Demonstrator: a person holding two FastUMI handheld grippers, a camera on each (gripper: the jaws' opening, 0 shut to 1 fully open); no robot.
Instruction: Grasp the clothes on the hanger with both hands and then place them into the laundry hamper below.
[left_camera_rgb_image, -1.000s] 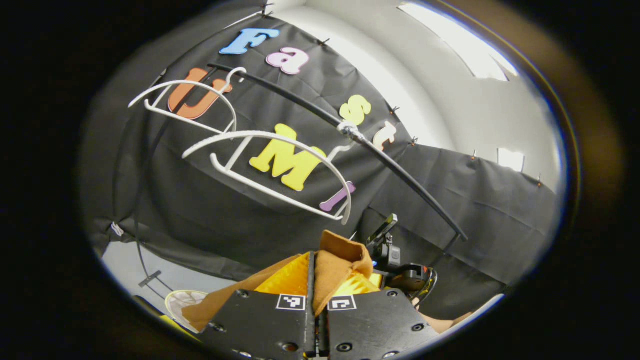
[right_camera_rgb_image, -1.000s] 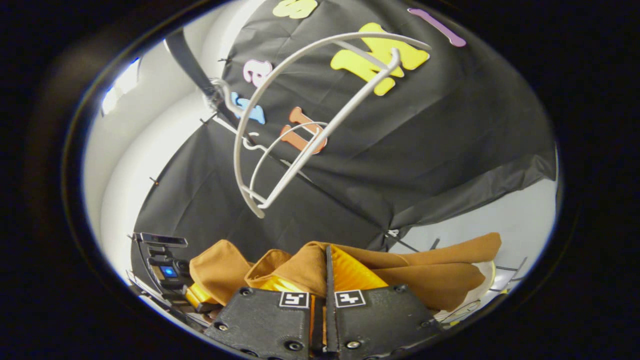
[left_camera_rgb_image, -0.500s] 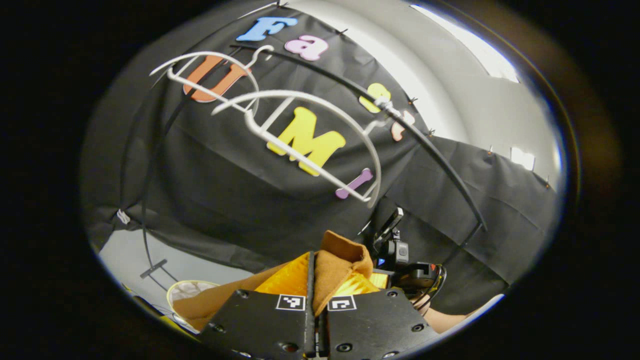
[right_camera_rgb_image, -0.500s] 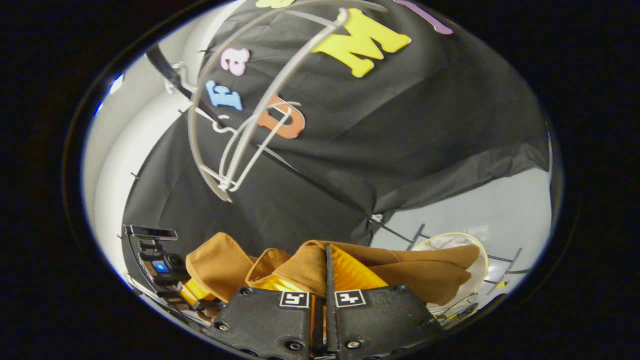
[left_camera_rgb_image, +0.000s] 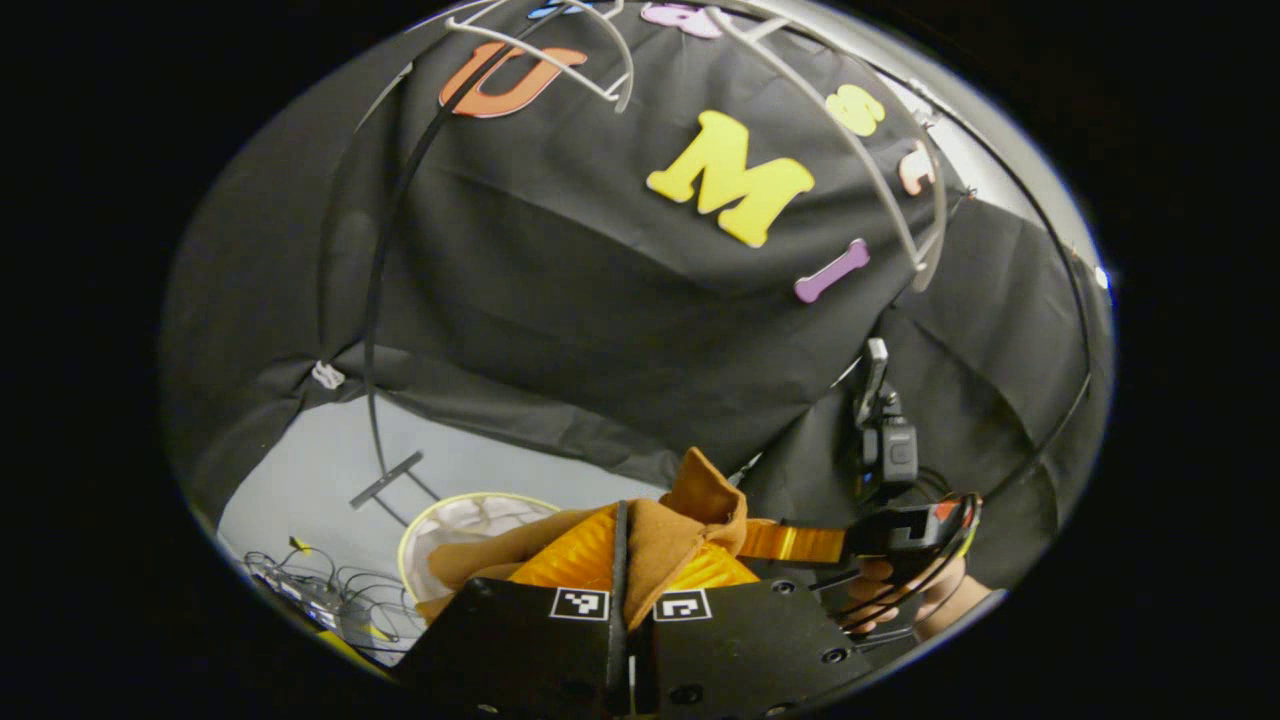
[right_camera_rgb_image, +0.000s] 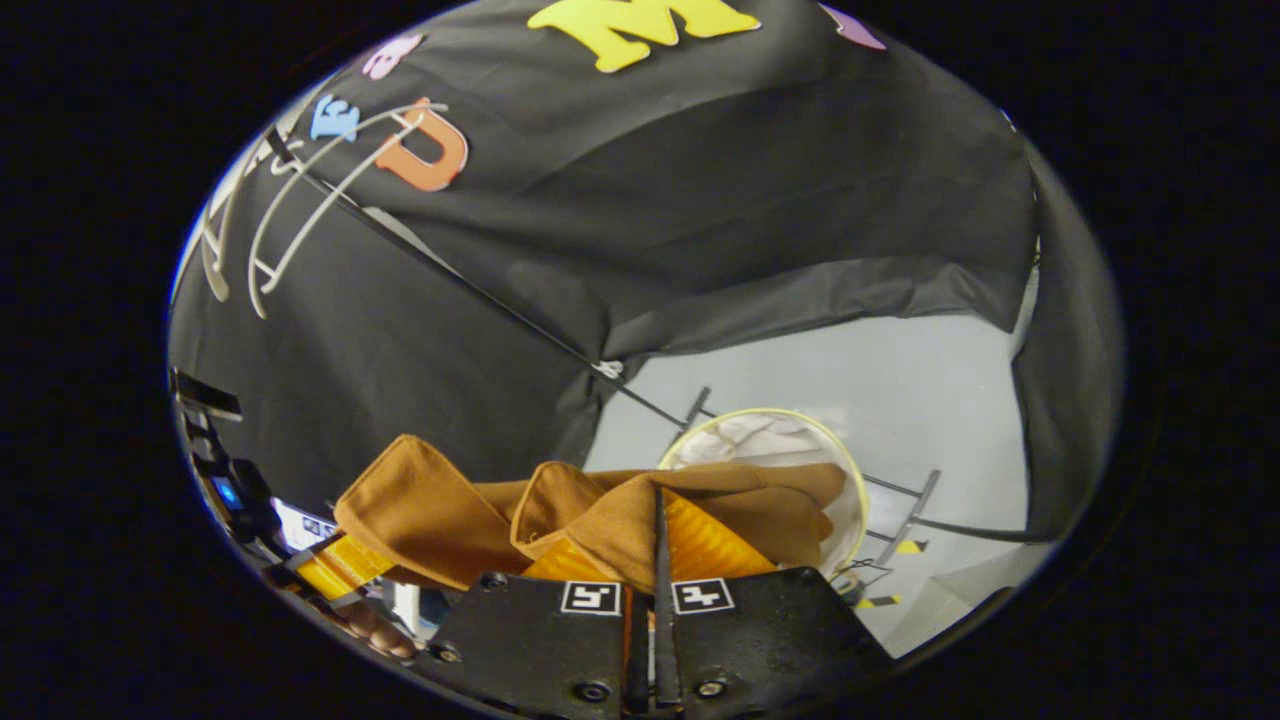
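Observation:
A brown garment (left_camera_rgb_image: 690, 520) is pinched between the fingers of my left gripper (left_camera_rgb_image: 625, 550), which is shut on it. My right gripper (right_camera_rgb_image: 655, 545) is shut on another fold of the same brown garment (right_camera_rgb_image: 600, 515); the cloth stretches between the two. Farther off in the left gripper view the right gripper (left_camera_rgb_image: 900, 530) shows with a hand (left_camera_rgb_image: 930, 595) holding it. The round laundry hamper (right_camera_rgb_image: 765, 440) with a pale yellow rim stands on the floor beyond the cloth, and the hamper (left_camera_rgb_image: 470, 515) also appears low in the left gripper view. Two bare white hangers (right_camera_rgb_image: 290, 215) hang on the black rail (right_camera_rgb_image: 450, 275).
The rack's black upright (left_camera_rgb_image: 375, 330) and foot (left_camera_rgb_image: 385, 480) stand on the grey floor. Loose cables (left_camera_rgb_image: 320, 595) lie at the lower left. Rack feet with striped tape (right_camera_rgb_image: 905, 530) sit beside the hamper. The black cloth wall hangs close behind.
Both grippers have tilted and dropped downward with the garment; the hangers slid toward the top of both views and the hamper and floor came into fuller view.

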